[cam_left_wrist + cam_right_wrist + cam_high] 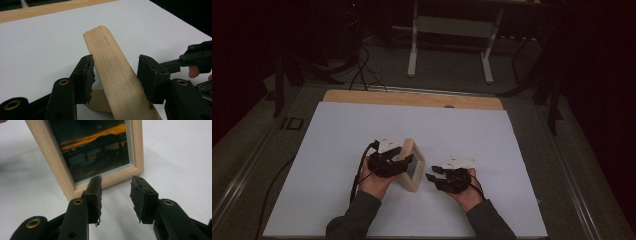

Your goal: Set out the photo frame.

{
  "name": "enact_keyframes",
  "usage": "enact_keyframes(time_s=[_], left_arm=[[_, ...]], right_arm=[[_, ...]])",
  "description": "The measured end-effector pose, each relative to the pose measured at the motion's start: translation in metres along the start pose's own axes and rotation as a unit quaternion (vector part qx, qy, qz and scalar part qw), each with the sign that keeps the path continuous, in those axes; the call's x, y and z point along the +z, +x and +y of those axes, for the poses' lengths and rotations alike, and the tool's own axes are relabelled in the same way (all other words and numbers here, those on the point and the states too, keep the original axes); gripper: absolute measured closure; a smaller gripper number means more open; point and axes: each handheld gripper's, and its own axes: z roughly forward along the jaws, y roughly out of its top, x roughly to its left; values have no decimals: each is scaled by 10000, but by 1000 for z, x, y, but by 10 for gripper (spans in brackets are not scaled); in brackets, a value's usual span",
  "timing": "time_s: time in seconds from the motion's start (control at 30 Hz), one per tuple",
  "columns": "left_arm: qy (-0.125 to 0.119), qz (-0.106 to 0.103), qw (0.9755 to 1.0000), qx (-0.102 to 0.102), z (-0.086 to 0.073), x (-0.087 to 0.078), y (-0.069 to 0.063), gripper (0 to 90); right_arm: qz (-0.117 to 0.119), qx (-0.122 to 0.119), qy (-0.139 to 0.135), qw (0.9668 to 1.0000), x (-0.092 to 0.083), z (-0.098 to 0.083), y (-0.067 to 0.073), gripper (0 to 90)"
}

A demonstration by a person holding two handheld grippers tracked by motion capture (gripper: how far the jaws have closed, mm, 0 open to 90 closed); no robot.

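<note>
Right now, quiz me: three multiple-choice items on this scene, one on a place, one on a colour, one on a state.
1. The picture frame stands: A on the white sheet; B on the floor; C on a shelf.
2. Its border is: A black; B pale wood; C red.
3. The right gripper has its jaws: A clamped on the frame; B open, nothing between; C holding a cable.

A, its base rests on the sheet; B, light wood grain shows; B, a clear gap, with the frame beyond the tips.
</note>
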Motion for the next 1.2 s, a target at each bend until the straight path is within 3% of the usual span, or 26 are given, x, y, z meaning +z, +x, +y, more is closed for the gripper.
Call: enact_keyframes(time_s=[0.47,0.87,1.2], left_arm=[[-35,-136,9992,387,3,5,3,575],[-143,-646,9957,649,4,10,14,586],[-191,-930,9923,790,5,14,22,585]], right_arm=[[-39,26,-55,10000,-2,2,-2,600],[-74,41,-81,9999,-3,3,-3,599],[-78,24,-112,9999,-2,5,-3,599]])
